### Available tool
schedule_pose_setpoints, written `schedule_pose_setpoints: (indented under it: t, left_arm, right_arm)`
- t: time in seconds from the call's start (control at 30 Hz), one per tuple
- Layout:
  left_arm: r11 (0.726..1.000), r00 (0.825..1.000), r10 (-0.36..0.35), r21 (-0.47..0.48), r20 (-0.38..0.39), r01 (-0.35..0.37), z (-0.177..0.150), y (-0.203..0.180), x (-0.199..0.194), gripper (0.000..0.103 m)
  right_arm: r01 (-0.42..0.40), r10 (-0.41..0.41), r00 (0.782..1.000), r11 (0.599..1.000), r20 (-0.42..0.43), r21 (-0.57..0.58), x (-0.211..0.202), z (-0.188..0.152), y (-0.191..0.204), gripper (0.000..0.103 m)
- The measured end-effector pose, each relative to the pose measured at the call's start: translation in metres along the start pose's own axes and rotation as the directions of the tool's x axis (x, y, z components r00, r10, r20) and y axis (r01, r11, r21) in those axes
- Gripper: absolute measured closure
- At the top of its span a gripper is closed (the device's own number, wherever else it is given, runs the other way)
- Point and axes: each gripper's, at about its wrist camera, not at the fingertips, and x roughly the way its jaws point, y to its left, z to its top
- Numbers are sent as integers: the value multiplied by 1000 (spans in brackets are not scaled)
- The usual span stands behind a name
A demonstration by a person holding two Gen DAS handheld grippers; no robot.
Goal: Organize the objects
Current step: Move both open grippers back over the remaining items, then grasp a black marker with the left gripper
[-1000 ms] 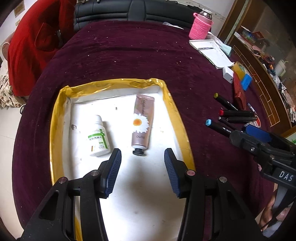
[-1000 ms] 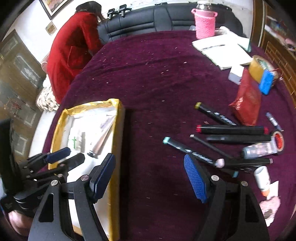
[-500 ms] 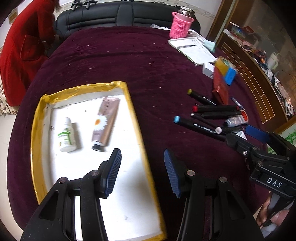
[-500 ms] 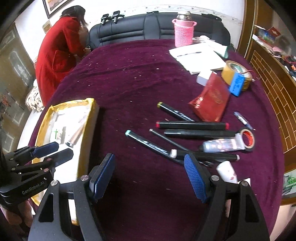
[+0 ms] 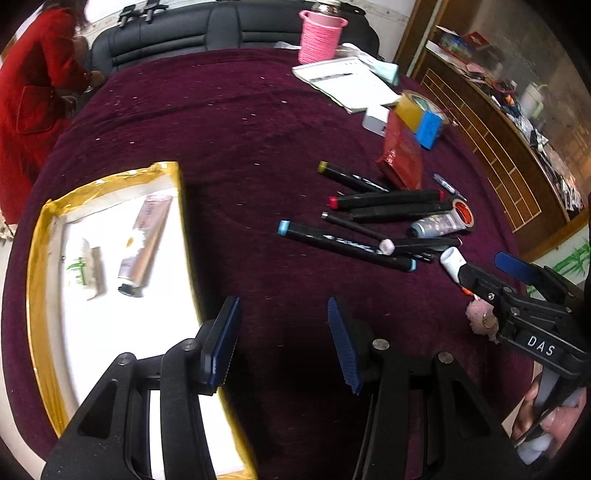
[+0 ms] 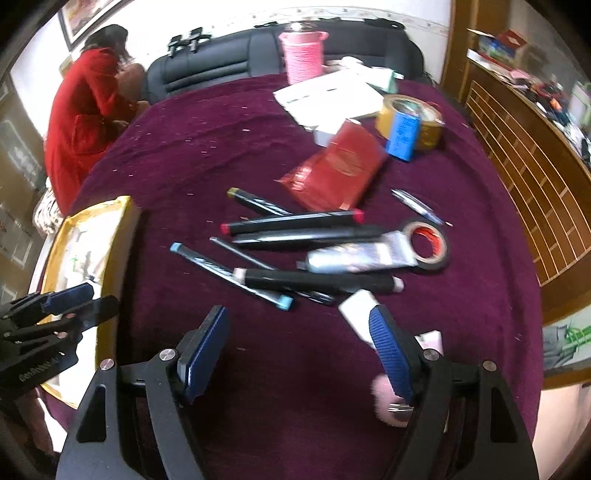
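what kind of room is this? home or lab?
Looks like a home living room, not a lab: a black leather sofa behind a table with a maroon velvet cloth, a wooden cabinet cluttered with household bits, and a framed picture on the wall.

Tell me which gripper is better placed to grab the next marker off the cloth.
Right, probably. The right gripper is open and sits just short of the marker pile, with the blue-capped marker nearest its fingers. The left gripper is open too, but nearer the yellow-rimmed tray.
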Motion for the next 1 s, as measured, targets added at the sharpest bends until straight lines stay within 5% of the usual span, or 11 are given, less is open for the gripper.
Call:
schedule_pose_setpoints:
  t: [0.33, 0.43, 0.53, 0.63, 0.67, 0.73, 0.9, 1.0]
  left_arm:
    - [998, 997, -60, 32, -54, 62, 7, -33, 37, 57]
    - [988, 997, -82, 129, -9, 82, 20, -48, 44, 57]
    - [929, 998, -46, 368, 35, 30, 28, -74, 55, 57]
    - [854, 999, -34, 518, -40, 49, 31, -88, 80, 54]
    - [836, 998, -38, 546, -42, 55, 32, -91, 85, 35]
    - [825, 996, -18, 562, -86, 63, 34, -92, 96, 30]
    - [837, 977, -97, 516, -191, 184, 35, -86, 96, 33]
    - [833, 968, -116, 509, -222, 216, 30, -86, 89, 60]
  right_arm:
    - [34, -32, 999, 992, -13, 125, -4, -23, -79, 30]
    - [24, -23, 1000, 988, -10, 150, -7, -27, -92, 30]
    - [13, -12, 1000, 987, -8, 161, -9, -29, -99, 30]
    - [2, 0, 1000, 985, -9, 174, -11, -31, -105, 30]
    - [-1, 4, 1000, 984, -11, 179, -11, -32, -106, 30]
    - [-8, 11, 1000, 982, -16, 187, -9, -33, -110, 30]
    - [-9, 14, 1000, 978, -23, 207, -7, -36, -121, 30]
    - [-19, 26, 999, 976, -27, 217, -4, -33, -125, 30]
